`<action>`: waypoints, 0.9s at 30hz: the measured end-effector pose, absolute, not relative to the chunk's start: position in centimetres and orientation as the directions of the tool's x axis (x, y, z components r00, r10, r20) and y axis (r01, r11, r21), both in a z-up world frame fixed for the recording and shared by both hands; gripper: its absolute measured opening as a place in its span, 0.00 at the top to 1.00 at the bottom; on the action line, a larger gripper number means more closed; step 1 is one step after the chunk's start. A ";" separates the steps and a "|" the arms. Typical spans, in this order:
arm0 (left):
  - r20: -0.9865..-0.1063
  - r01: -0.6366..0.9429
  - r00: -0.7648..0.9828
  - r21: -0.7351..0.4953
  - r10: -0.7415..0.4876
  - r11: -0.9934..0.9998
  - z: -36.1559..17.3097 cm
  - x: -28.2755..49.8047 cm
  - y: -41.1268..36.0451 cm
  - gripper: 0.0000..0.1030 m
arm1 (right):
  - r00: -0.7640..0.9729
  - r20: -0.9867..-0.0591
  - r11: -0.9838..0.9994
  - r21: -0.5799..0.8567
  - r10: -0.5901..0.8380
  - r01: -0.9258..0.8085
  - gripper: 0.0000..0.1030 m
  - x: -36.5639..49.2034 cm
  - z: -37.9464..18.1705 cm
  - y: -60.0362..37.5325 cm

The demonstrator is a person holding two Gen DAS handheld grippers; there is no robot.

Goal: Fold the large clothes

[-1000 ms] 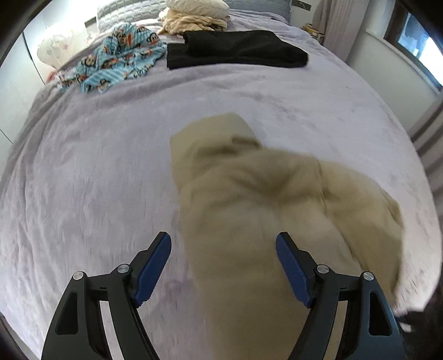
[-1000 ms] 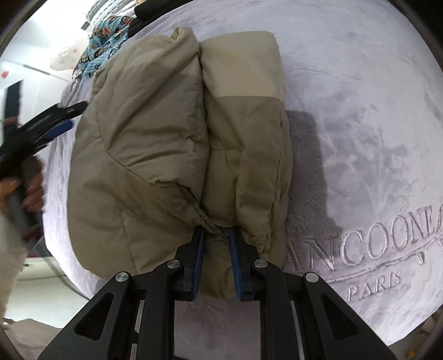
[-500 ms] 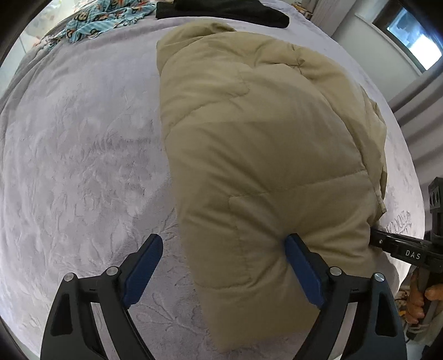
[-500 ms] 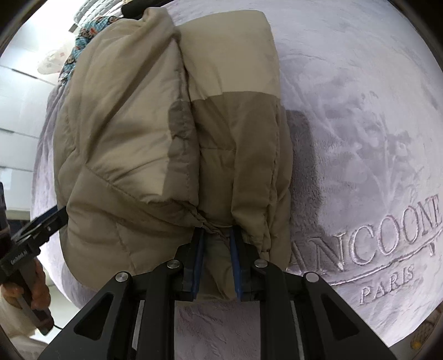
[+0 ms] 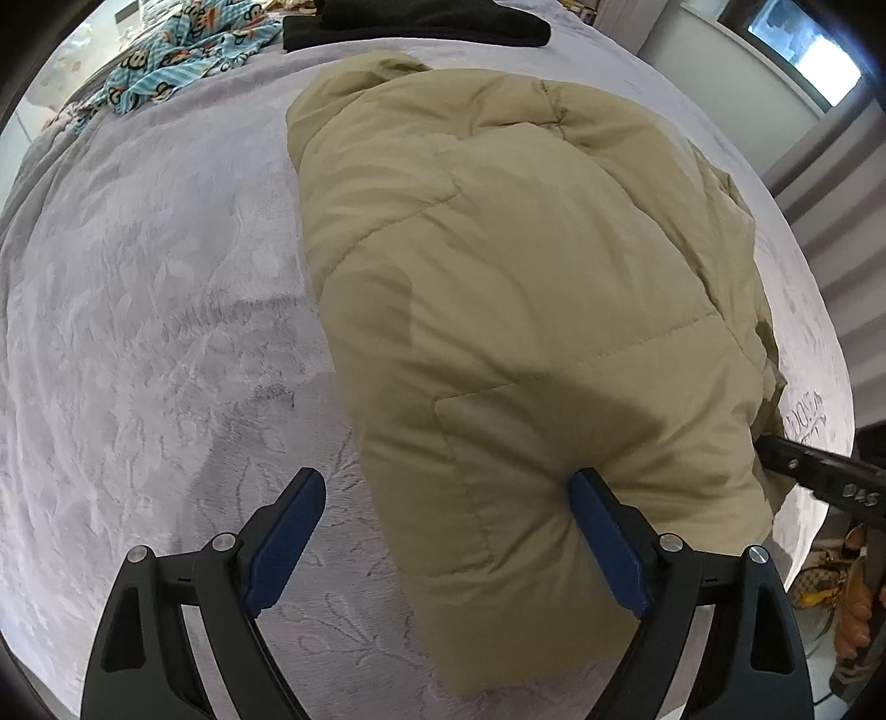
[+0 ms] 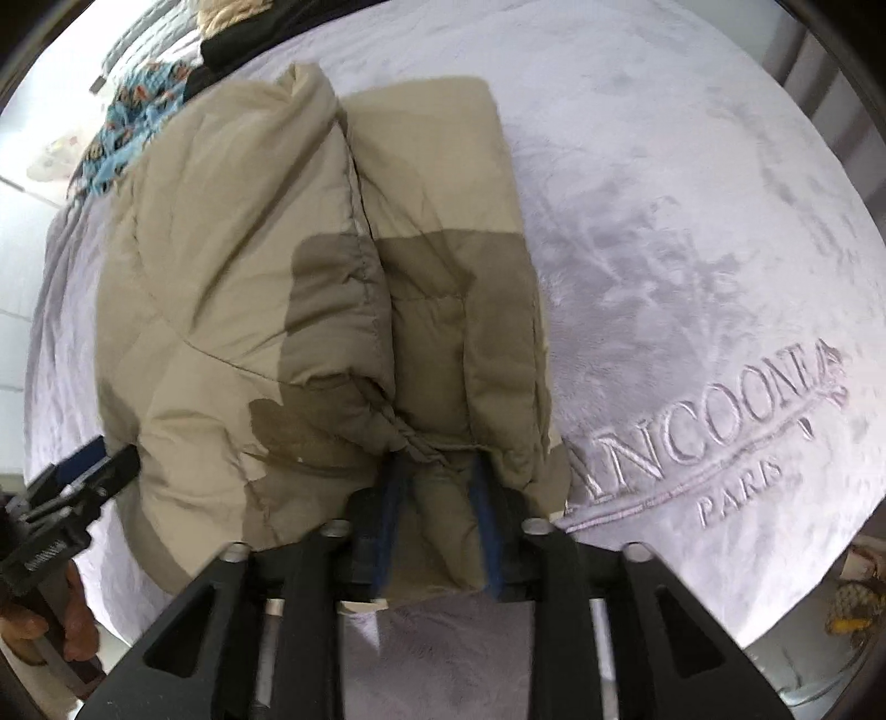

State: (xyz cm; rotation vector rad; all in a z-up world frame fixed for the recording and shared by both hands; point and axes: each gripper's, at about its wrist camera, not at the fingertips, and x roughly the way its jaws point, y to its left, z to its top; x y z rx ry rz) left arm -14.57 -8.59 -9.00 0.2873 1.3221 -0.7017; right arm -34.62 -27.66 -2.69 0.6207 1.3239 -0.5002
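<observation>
A tan puffer jacket [image 5: 526, 288] lies folded in a thick bundle on the lavender blanket [image 5: 155, 310]. My left gripper [image 5: 443, 493] is open at the jacket's near edge; its right finger [image 5: 603, 531] presses into the padding and its left finger [image 5: 288, 526] stands over the blanket. In the right wrist view the jacket [image 6: 266, 277] fills the left and middle. My right gripper [image 6: 437, 487] has its jaws around a fold of the jacket's hem, a little apart and blurred. The right gripper also shows in the left wrist view [image 5: 819, 476] at the jacket's right side.
A black garment [image 5: 415, 22] and a blue monkey-print cloth [image 5: 183, 61] lie at the far end of the bed. The blanket bears embroidered lettering [image 6: 714, 432] to the right of the jacket. The bed edge and floor are at the right [image 5: 830, 587].
My left gripper came down against the jacket's near edge and has stayed open. My right gripper's jaws have spread wider on the hem fold than before.
</observation>
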 end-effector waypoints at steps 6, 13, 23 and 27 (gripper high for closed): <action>-0.954 0.617 0.068 -0.190 -0.292 0.764 -8.3 -14.3 -8.4 0.12 | 0.226 -0.974 0.730 0.146 -0.013 0.668 0.39 -34.7 0.0 -27.1; -0.963 0.594 0.063 -0.176 -0.263 0.785 -7.3 -13.9 -8.2 0.12 | 0.251 -0.968 0.728 0.178 0.009 0.662 0.26 -33.8 1.5 -29.9; -0.947 0.531 0.089 -0.218 -0.310 0.819 -6.5 -11.8 -6.9 0.00 | 0.251 -0.964 0.735 0.235 0.091 0.636 0.20 -32.2 0.0 -32.3; -0.929 0.491 0.037 -0.303 -0.367 0.817 -7.3 -9.4 -6.8 0.00 | 0.272 -0.957 0.748 0.252 0.099 0.614 0.15 -31.6 -0.2 -34.2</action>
